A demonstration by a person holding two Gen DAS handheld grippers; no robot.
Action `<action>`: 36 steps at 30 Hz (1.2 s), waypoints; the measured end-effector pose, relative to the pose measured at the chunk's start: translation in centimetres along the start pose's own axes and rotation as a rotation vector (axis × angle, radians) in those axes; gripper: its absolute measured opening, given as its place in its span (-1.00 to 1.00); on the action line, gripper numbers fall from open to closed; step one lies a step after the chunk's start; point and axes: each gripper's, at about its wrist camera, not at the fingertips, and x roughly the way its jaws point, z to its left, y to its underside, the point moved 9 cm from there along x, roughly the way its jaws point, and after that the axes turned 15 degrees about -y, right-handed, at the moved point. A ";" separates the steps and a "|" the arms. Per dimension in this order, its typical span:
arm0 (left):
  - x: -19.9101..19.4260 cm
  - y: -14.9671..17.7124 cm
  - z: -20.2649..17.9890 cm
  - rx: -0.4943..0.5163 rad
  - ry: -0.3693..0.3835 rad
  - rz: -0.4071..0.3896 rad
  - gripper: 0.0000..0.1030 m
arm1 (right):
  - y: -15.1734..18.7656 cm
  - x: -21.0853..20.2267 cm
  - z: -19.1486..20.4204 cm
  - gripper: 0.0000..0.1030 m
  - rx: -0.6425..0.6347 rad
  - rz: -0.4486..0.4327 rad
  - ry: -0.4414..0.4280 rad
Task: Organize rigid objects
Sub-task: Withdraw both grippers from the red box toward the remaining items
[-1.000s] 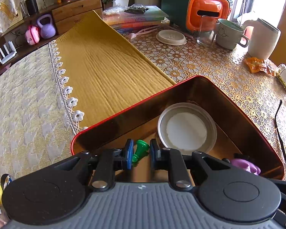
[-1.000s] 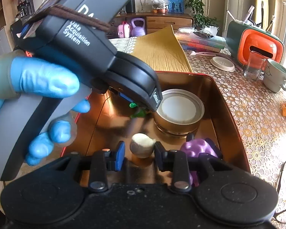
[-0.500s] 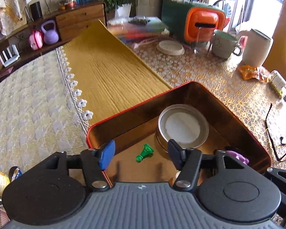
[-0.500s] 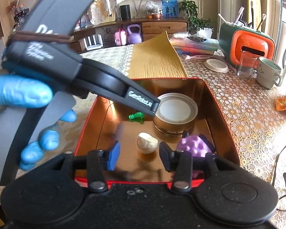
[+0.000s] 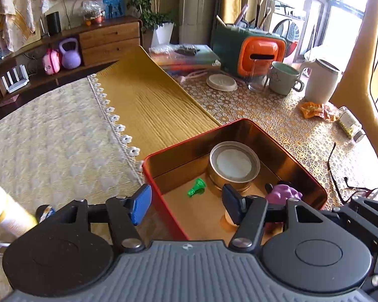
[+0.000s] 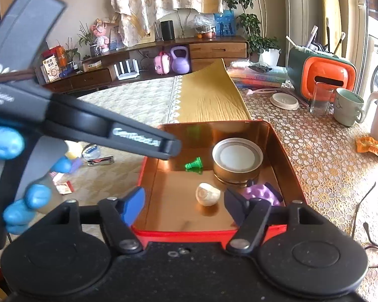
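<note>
A red tin box (image 5: 161,152) (image 6: 287,156) with a shiny gold inside holds a green pawn-like piece (image 5: 196,187) (image 6: 194,163), a round tin with a white lid (image 5: 233,166) (image 6: 237,159), a white shell-like piece (image 6: 208,194) and a purple bumpy toy (image 5: 284,192) (image 6: 260,193). My left gripper (image 5: 185,205) is open and empty above the box's near left corner. My right gripper (image 6: 184,205) is open and empty over the box's near edge. The left gripper's body (image 6: 88,125) crosses the right wrist view.
A mug (image 5: 283,78), glass (image 5: 257,75), white pitcher (image 5: 322,80), orange-green container (image 5: 252,50), flat white lid (image 5: 221,82) and orange wrapper (image 5: 313,108) stand on the far table. A yellow cloth (image 5: 143,100) lies left of the box. Small items (image 6: 98,158) lie at left.
Both grippers opened and drew back upward from the box. The left let go of the green piece, the right let go of the white piece; both pieces now lie in the box.
</note>
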 end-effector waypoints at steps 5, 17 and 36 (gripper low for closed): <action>-2.3 0.8 2.1 -0.019 -0.005 -0.030 0.39 | -0.1 -0.9 1.5 0.57 -0.001 -0.015 -0.010; -7.0 4.5 7.7 -0.060 -0.045 -0.064 0.53 | -0.2 -2.5 6.7 0.94 -0.098 -0.035 -0.054; -7.7 11.8 19.0 -0.212 -0.153 -0.021 0.62 | 0.5 -0.2 11.9 0.99 -0.109 -0.027 -0.123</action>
